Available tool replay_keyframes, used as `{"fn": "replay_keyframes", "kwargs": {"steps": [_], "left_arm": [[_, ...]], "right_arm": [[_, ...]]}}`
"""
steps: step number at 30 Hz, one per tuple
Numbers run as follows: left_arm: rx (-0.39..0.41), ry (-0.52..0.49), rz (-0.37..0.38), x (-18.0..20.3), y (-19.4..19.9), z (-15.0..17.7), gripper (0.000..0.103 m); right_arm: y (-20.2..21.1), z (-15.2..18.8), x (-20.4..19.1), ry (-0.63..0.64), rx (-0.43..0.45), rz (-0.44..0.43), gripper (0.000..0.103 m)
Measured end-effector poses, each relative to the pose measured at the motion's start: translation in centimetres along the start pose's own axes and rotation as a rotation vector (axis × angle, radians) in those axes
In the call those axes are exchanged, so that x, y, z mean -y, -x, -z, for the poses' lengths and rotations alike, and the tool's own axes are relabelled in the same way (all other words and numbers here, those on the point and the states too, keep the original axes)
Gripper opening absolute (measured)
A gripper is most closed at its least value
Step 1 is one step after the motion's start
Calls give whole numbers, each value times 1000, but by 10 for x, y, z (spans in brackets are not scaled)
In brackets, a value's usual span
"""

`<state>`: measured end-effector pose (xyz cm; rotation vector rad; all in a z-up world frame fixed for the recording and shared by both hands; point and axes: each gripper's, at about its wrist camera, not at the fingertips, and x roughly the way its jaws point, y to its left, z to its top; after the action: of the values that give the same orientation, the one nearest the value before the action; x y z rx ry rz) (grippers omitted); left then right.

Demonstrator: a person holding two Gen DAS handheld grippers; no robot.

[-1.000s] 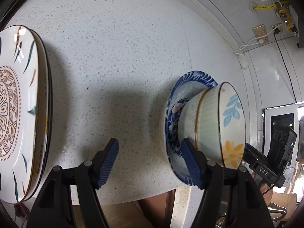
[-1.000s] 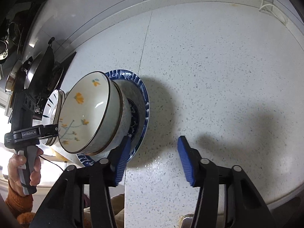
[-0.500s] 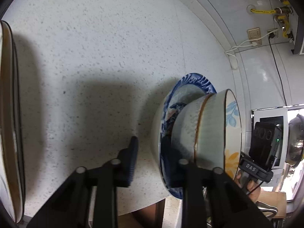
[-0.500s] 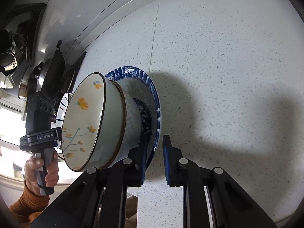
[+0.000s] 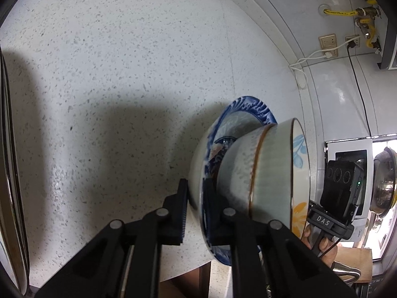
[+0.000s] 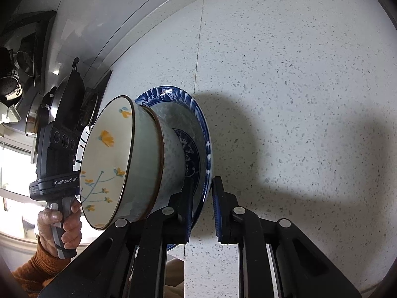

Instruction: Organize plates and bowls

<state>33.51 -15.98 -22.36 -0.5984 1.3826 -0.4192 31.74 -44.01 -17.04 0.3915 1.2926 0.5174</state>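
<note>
speckled counter (image 5: 139, 49) | both grippers clamp blue plate (image 6: 202, 134) | bowls (image 6: 139, 159) stacked

White speckled stone desk (image 5: 139, 57), seam line running across it (image 6: 198, 57). Glossy white tiled wall (image 5: 330, 99) behind. Wall sockets (image 5: 328, 41) with a white cable (image 5: 301, 74) plugged in, yellow hose fittings (image 5: 364, 22) above. Hob with pans (image 6: 62, 99) at desk's far left corner. Bright window daylight (image 6: 15, 164) at left.

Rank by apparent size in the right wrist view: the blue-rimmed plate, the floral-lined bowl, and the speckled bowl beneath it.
1. Floral-lined bowl, nearest the camera, so its lead is unsure.
2. Blue-rimmed plate.
3. Speckled bowl, mostly hidden; ranking unsure.
</note>
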Motion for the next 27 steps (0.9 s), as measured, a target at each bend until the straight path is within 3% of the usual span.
{"fn": "replay_keyframes", "kwargs": {"steps": [9, 15, 21, 27], "left_arm": [[18, -23, 48, 8, 24, -17, 11], [82, -11, 66, -2, 82, -20, 12], [185, 39, 14, -48, 170, -11, 12], [266, 155, -55, -115, 233, 11, 12]], "right_arm": [[13, -8, -17, -28, 29, 45, 14], [28, -29, -61, 12, 42, 88, 14], [10, -42, -127, 108, 25, 26, 14], [-45, -43, -193, 210, -50, -77, 14]]}}
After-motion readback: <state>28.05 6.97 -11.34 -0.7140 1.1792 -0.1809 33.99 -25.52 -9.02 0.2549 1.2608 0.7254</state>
